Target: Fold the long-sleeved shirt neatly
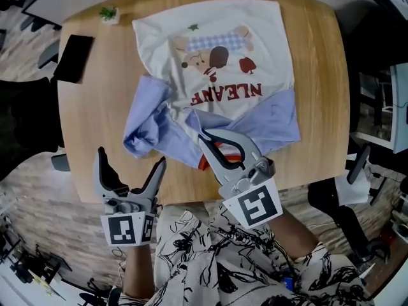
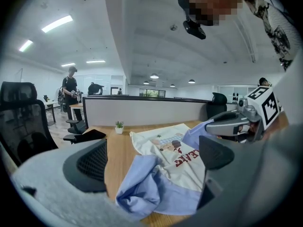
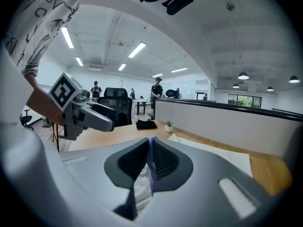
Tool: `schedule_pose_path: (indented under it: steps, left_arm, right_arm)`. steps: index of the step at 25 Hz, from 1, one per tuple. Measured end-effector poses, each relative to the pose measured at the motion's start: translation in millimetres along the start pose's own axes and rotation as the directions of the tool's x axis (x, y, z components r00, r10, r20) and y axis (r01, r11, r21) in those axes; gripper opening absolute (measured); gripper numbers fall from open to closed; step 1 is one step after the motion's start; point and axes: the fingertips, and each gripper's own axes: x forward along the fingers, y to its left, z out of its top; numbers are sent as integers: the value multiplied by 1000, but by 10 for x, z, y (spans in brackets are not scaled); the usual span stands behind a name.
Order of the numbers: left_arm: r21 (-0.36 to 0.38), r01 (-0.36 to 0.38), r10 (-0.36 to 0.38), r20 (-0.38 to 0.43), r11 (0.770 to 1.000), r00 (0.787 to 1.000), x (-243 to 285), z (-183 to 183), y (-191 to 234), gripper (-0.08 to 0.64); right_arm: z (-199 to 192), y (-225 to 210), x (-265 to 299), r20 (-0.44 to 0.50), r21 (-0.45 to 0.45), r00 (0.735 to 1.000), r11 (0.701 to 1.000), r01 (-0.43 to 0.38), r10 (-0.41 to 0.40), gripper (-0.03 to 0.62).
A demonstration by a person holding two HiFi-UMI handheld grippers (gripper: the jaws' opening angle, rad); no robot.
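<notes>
Head view, shirt face-up, sleeves seemingly bunched

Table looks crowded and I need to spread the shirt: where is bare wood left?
Bare wood: the strip between the phone and the shirt, and the right side of the table beyond the shirt. Crowded: the middle near edge, where bunched blue sleeves lie and the right claw pinches one.

Head view steeply down over shirt; gripper views low, close, level across same table.
</notes>
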Motion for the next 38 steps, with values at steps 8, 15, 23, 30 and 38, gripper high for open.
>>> schedule_pose_path:
  steps: [8, 15, 23, 30, 38]
  left_arm:
    - [80, 155, -153, -28, 985, 988, 135, -97, -117, 594]
    - [336, 478, -480, -85, 811, 873, 501, -131, -676, 519]
    - [470, 640, -644, -180, 608, 744, 743, -205, -971, 305]
    - [424, 654, -616, -244, 627, 749, 741, -284, -902, 12]
    - [149, 640, -590, -275, 754, 759, 351, -478, -897, 12]
  right_arm:
    - [162, 251, 133, 27, -81, 987, 985, -153, 155, 29]
    - [200, 223, -4, -6, -81, 971, 968, -239, 240, 29]
    - [197, 232, -49, -26, -92, 961, 957, -275, 274, 29]
    - [213, 139, -34, -17, -78, 966, 963, -258, 258, 29]
    - [161, -46, 394, -30, -37, 957, 956, -290, 289, 29]
